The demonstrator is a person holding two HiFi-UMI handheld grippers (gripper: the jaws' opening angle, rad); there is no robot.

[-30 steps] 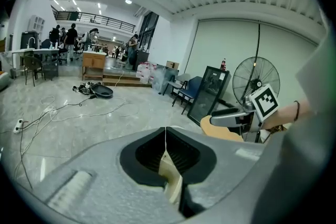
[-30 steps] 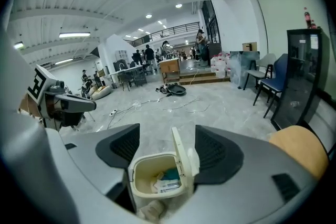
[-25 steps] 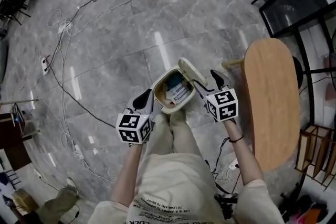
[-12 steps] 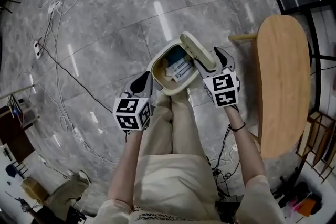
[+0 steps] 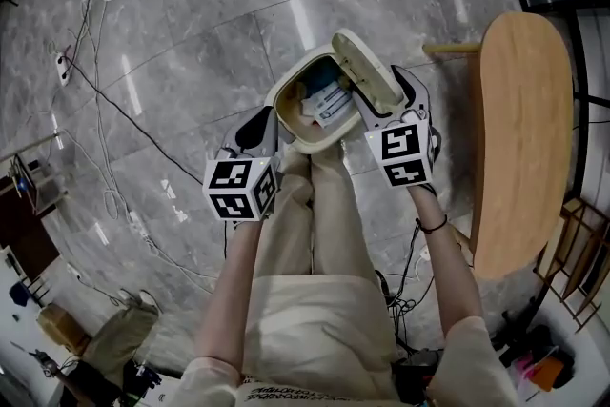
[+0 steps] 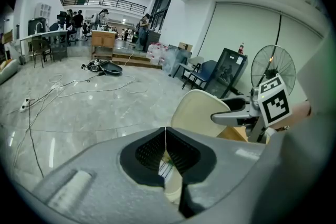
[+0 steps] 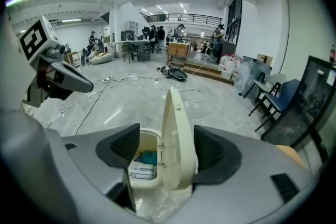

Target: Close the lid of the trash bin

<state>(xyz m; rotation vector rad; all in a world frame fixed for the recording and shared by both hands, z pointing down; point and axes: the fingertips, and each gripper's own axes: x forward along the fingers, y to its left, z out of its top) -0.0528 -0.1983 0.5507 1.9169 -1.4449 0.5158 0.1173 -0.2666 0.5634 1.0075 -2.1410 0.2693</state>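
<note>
Head view: cream plastic trash bin [image 5: 274, 110], upper centre, oval hinged lid [image 5: 367, 73] raised.
Left gripper view: left gripper [image 6: 166, 136] fingers pressed together, empty.
Right gripper view: right gripper [image 7: 168, 149] fingers wide, straddling lid.
Likely light, stiff; push its top edge.

The grey marble floor [image 5: 210, 33] carries the open trash bin [image 5: 307, 146], loose cables [image 5: 124, 114] and a wooden table [image 5: 524, 138].

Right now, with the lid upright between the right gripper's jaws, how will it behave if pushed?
The lid looks like stiff plastic, hinged at the trash bin's rim, so it should swing shut, not flex. The trash bin looks small and light on smooth floor, so a hard push might slide or tip it.
</note>
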